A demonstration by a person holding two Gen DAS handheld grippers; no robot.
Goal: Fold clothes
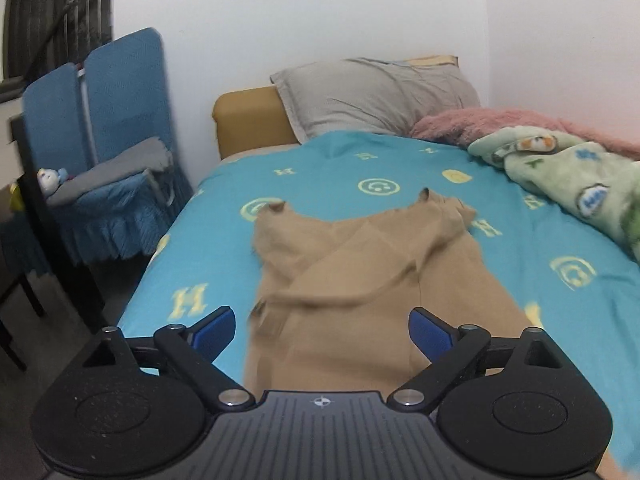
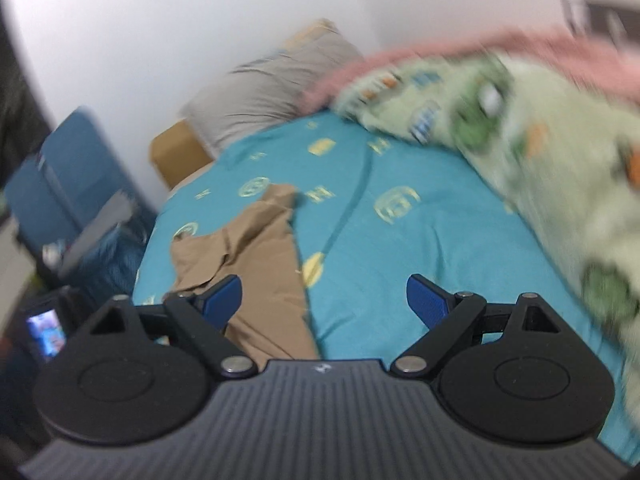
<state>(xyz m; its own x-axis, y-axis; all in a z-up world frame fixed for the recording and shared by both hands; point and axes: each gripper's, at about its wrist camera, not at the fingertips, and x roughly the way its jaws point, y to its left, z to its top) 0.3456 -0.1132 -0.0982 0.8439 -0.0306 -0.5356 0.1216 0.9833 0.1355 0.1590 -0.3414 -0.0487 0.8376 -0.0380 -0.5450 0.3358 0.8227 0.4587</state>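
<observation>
A tan garment (image 1: 360, 276) lies spread lengthwise on a turquoise bedsheet (image 1: 328, 160), partly folded over itself with loose creases. My left gripper (image 1: 322, 332) is open and empty, held above the garment's near end. In the right wrist view the same garment (image 2: 256, 256) lies to the left on the sheet (image 2: 400, 240). My right gripper (image 2: 324, 298) is open and empty, above the garment's right edge and the bare sheet. That view is blurred.
A grey pillow (image 1: 376, 96) and tan headboard (image 1: 248, 120) lie at the bed's far end. A pink blanket (image 1: 500, 124) and green patterned blanket (image 1: 568, 176) are heaped on the right. A blue chair (image 1: 108, 152) with grey cloth stands left of the bed.
</observation>
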